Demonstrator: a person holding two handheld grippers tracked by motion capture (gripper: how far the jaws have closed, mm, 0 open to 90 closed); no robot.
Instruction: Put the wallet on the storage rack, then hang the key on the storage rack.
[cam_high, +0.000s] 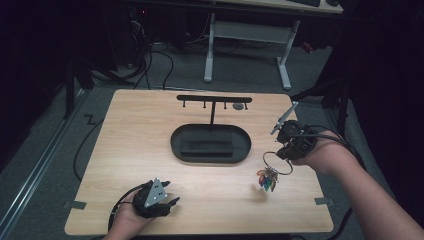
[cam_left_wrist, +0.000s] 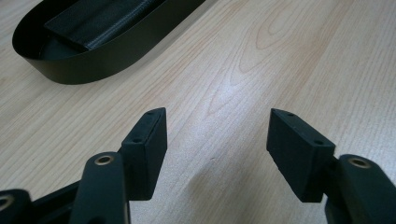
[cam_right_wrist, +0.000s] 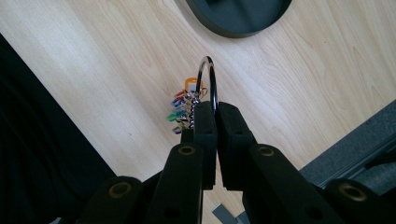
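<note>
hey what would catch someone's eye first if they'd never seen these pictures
The right tongs, at the table's right side, pinch a metal key ring with a colourful bunch of tags dangling above the wood. At centre sits a black oval tray with a hook rack rising behind it, while the left tongs rest open near the front edge.

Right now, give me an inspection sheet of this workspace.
Surface: wooden table, bare around the things.
Job's things: key ring with coloured tags hangs from the right gripper, off the table. Black stand with hooks rises from an oval tray.
Clutter: small round thing near the stand's right end, too small to tell.
Grippers: right shut on the key ring; left gripper open, nothing between its jaws, low over the table.
Cables: one trails from each gripper; more on the floor behind.
Surroundings: dark room, white desk frame beyond the table.
</note>
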